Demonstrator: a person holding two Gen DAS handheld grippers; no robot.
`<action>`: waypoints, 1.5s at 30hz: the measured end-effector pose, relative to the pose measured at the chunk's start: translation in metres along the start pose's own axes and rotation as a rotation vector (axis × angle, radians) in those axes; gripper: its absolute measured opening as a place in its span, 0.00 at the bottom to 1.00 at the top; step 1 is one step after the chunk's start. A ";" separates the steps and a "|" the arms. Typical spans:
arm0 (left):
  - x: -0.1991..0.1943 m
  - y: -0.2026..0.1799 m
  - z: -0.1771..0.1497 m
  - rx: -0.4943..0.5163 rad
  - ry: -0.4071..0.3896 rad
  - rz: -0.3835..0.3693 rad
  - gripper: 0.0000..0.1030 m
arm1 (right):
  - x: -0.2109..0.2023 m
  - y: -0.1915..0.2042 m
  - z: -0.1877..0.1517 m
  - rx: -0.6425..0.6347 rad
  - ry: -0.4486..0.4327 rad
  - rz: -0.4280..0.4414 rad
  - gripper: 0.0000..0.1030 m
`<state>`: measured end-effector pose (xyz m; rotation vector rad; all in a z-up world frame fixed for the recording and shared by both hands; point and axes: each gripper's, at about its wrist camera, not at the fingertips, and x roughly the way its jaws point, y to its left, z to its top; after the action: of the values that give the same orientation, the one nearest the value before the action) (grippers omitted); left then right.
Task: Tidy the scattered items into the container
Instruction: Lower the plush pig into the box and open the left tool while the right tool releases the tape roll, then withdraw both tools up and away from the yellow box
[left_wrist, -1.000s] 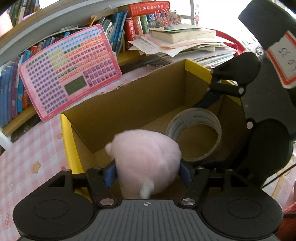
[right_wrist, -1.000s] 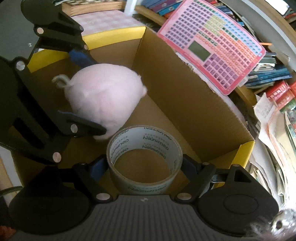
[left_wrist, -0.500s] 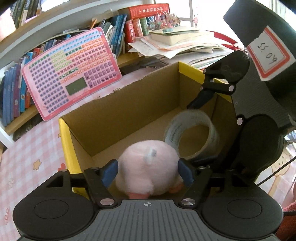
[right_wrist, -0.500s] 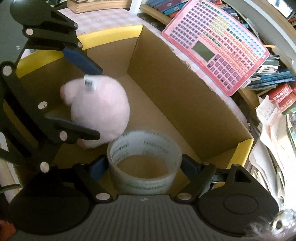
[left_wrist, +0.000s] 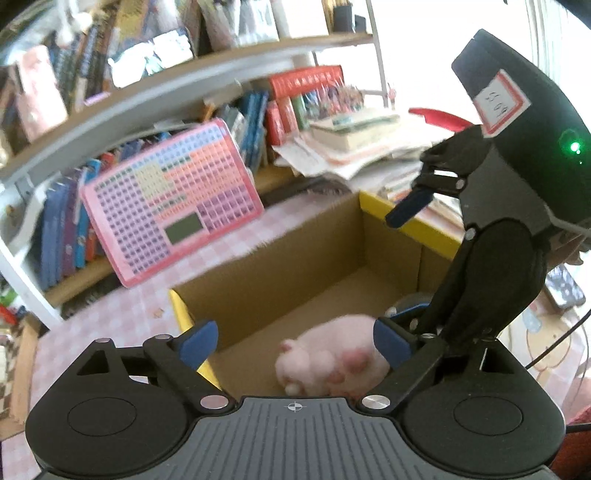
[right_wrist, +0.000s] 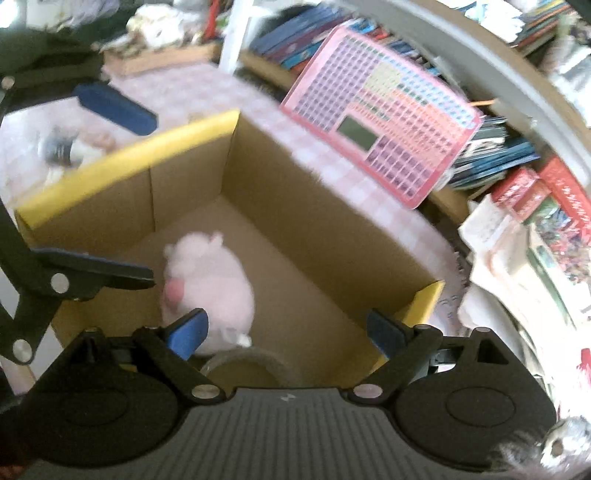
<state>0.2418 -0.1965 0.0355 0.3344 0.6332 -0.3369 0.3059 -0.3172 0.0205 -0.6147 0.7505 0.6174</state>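
Round pink plush toy (left_wrist: 332, 354) lying loose on the floor of an open brown cardboard box with yellow flaps (right_wrist: 314, 229).

Beside it inside the box, a clear tape roll (right_wrist: 255, 363) is half hidden by the right gripper (right_wrist: 286, 332). That gripper and the left gripper (left_wrist: 295, 338) hover above the box, jaws opening wide, gripping nothing.

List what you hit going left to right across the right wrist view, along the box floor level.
Left tool's lower finger → pink plush toy → bare floor of the cardboard box → yellow-edged box corner → stacked papers and books. The tape roll is left out: it sits under the camera's near edge, overlapping the plush.
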 end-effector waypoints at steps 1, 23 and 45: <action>-0.005 0.002 0.000 -0.011 -0.012 0.006 0.92 | -0.007 0.000 0.001 0.013 -0.015 -0.006 0.91; -0.088 0.028 -0.048 -0.194 -0.090 -0.023 0.94 | -0.097 0.049 -0.037 0.380 -0.157 -0.118 0.91; -0.152 0.053 -0.136 -0.254 -0.044 -0.046 0.95 | -0.149 0.154 -0.082 0.642 -0.122 -0.377 0.93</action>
<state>0.0779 -0.0639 0.0373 0.0694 0.6326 -0.3032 0.0772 -0.3148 0.0441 -0.1122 0.6473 0.0465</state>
